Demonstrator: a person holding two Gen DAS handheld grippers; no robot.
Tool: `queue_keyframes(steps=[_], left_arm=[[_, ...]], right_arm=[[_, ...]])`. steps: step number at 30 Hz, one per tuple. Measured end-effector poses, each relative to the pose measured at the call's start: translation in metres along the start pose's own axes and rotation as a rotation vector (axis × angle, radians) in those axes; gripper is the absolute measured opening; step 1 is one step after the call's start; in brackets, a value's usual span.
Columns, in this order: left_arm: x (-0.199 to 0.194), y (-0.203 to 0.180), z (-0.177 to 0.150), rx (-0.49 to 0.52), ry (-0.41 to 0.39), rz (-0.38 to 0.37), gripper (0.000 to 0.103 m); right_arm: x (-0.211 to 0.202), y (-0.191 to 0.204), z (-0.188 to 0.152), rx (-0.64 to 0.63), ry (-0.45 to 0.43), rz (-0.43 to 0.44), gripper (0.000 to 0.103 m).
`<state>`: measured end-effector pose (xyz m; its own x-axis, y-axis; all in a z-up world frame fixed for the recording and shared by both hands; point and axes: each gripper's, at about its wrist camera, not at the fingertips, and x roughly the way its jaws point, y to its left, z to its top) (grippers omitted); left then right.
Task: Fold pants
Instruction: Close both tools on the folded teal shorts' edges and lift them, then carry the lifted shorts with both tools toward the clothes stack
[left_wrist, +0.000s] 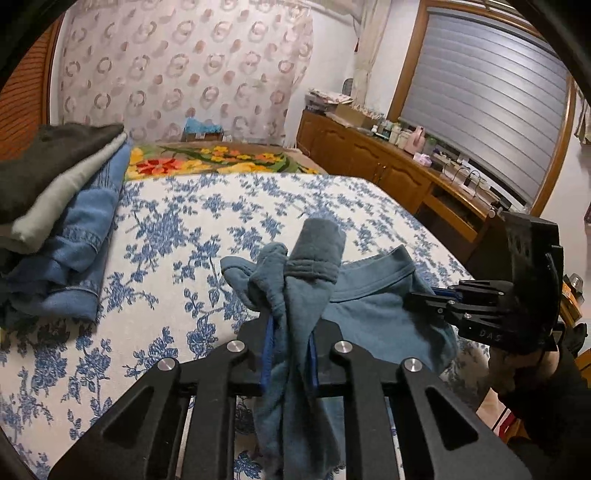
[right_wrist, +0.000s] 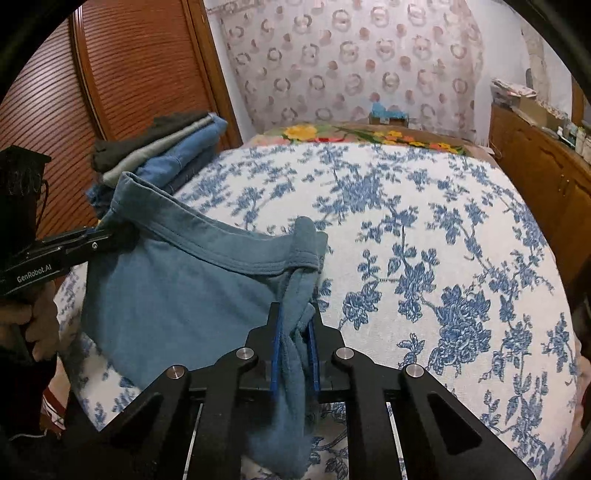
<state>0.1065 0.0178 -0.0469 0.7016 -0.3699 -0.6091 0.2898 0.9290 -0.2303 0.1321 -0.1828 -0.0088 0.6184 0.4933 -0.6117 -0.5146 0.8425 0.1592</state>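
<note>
Blue-grey pants (left_wrist: 373, 306) hang between my two grippers above the near edge of the bed. My left gripper (left_wrist: 290, 332) is shut on one bunched end of their waistband (left_wrist: 314, 254). My right gripper (right_wrist: 295, 325) is shut on the other bunched end (right_wrist: 303, 254). The pants' body (right_wrist: 177, 299) sags between them. The right gripper shows in the left wrist view (left_wrist: 424, 299), the left gripper in the right wrist view (right_wrist: 107, 238). The pant legs hang below and are mostly hidden.
The bed has a white cover with blue flowers (right_wrist: 406, 221). A stack of folded clothes (left_wrist: 62, 206) lies on its far left side, also in the right wrist view (right_wrist: 162, 155). A wooden cabinet (left_wrist: 388, 158) with clutter runs along the right. A flowered blanket (left_wrist: 221, 158) lies at the far end.
</note>
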Motion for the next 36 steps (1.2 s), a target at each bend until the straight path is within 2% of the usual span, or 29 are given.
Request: queue_keyframes(steps=[23, 29, 36], left_arm=[[-0.052, -0.022, 0.032, 0.060, -0.172, 0.004, 0.016], [-0.056, -0.018, 0.035, 0.062, -0.190, 0.013, 0.016], [-0.054, -0.006, 0.037, 0.062, -0.190, 0.033, 0.016]], right_arm=[[-0.080, 0.021, 0.014, -0.089, -0.190, -0.003, 0.012], [-0.086, 0.025, 0.022, -0.125, -0.204, -0.009, 0.012], [-0.072, 0.025, 0.033, -0.161, -0.197, 0.004, 0.012]])
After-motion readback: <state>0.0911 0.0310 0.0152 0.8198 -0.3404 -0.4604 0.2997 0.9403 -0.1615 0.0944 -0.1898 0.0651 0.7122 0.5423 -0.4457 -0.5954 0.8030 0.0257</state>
